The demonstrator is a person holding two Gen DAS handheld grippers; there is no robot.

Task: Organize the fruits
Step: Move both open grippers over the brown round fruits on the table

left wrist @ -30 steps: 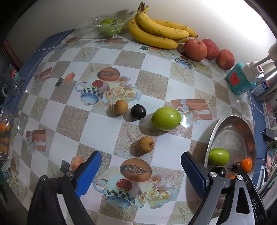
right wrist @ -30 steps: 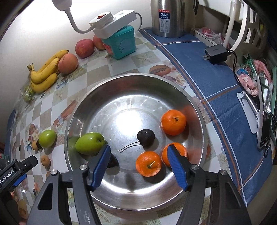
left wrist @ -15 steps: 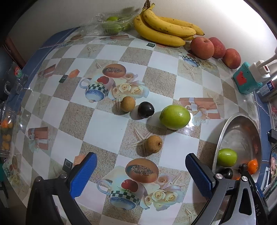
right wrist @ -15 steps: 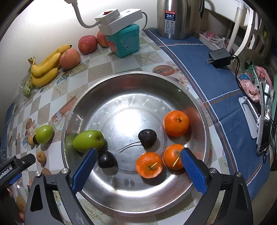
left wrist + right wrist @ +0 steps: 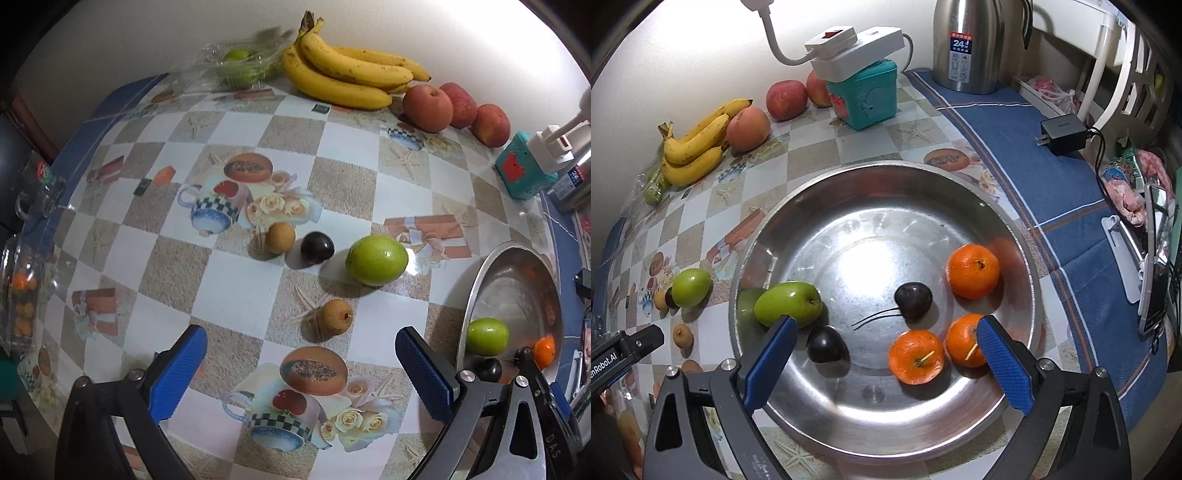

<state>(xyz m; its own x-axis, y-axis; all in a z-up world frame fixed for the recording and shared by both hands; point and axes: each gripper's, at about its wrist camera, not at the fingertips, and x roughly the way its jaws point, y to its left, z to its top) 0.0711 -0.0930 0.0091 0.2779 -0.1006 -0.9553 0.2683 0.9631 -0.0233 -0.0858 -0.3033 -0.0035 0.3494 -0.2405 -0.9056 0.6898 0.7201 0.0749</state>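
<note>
L claw [image 5: 299,373] hung spread wide & empty over the table [image 5: 236,280], its jaws having just eased apart w/ nothing between them. Next pick was prob. the brown fruit [image 5: 334,316]: just beyond the L claw's gap, a bit right of centre, well left of the bowl [image 5: 476,280]. It looked roughly pear-shaped, long axis running toward the bowl, dimpled end that way. L claw was nearer; a short drop fwd should bracket it. R claw [image 5: 884,356] stood over the bowl, also spread & empty, jaws not long opened, plum [image 5: 826,344] lying loose below.
</note>
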